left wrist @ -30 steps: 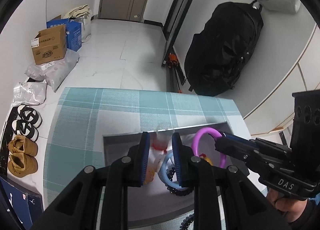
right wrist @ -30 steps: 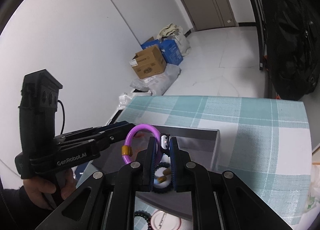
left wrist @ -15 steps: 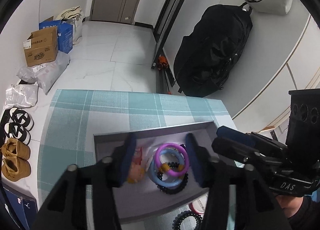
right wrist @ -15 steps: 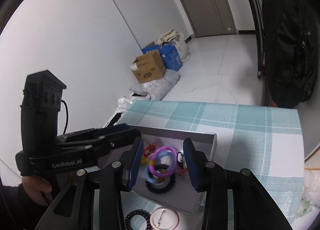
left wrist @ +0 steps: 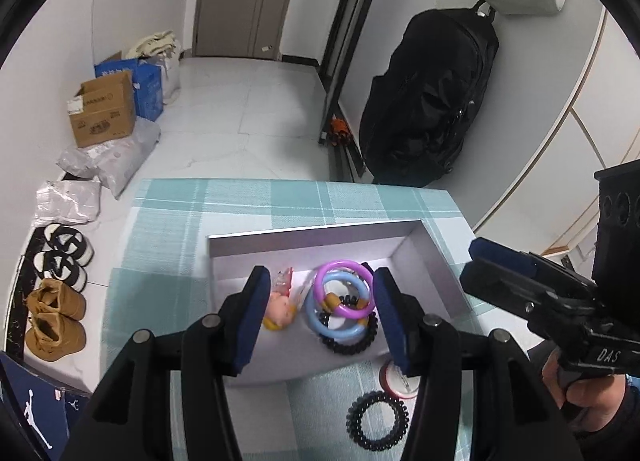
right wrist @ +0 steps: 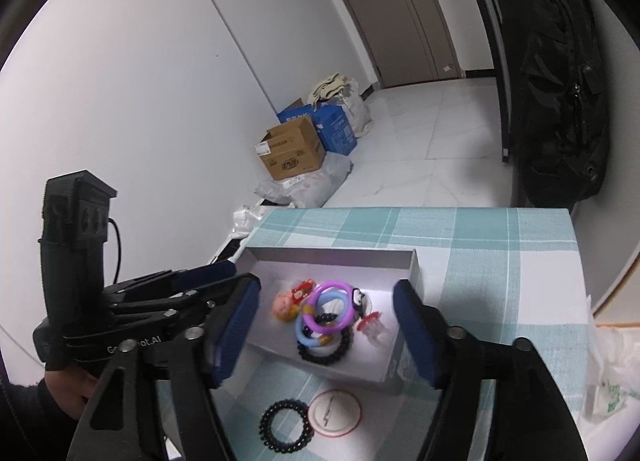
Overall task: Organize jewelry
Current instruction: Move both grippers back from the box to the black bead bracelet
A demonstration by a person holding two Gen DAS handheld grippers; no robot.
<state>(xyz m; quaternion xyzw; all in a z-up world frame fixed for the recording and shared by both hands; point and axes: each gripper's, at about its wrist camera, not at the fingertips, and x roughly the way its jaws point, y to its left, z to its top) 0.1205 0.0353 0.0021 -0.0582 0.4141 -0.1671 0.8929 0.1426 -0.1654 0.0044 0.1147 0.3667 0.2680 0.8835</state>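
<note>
An open grey box [left wrist: 312, 233] sits on the teal checked cloth. In it lie a purple ring [left wrist: 344, 289] on a blue ring [left wrist: 316, 317], a black coil hair tie [left wrist: 352, 345] and a small doll figure [left wrist: 280, 309]. My left gripper [left wrist: 320, 273] hovers above the box, open, with nothing between its pads. My right gripper [right wrist: 326, 283] hangs over the same box [right wrist: 332, 251]; its jaws are opening and hold nothing. A penguin charm [right wrist: 356, 297] lies beside the purple ring [right wrist: 332, 313]. Another black coil hair tie [right wrist: 285, 431] and a round white badge [right wrist: 335, 413] lie on the cloth in front of the box.
Table edges drop off at the far side and to the left [left wrist: 136, 201]. Shoes [left wrist: 56, 313], cardboard boxes [left wrist: 102, 109] and plastic bags lie on the floor at left. A black backpack [left wrist: 432, 101] hangs by the wall. A crumpled plastic bag [right wrist: 608, 381] lies at the table's right.
Both grippers opened and drew back and up from the box. The purple ring left the right gripper and now lies on the blue ring; the doll figure left the left gripper.
</note>
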